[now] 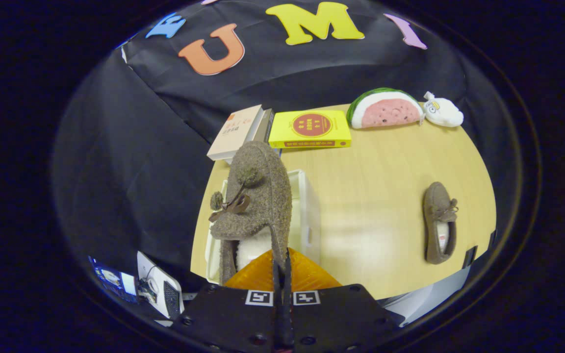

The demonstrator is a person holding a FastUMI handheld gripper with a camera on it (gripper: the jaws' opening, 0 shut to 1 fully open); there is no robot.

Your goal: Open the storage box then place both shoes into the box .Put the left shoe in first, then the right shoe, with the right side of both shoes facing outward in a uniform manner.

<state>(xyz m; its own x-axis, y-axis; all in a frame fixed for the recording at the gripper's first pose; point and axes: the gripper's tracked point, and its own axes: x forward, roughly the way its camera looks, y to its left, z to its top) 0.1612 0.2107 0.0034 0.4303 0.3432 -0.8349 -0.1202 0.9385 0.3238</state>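
Table [385, 206] — claw [281, 274] pinching shoe [255, 196] over box [309, 215].

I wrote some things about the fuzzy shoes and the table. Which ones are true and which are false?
1. The gripper holds a brown shoe pinched by its rim. True.
2. The other shoe is already in the white box. False: it lies on the table, apart from the box.
3. A watermelon toy sits beside a yellow book. True.
4. The held shoe lies flat on the table. False: it hangs above the box.
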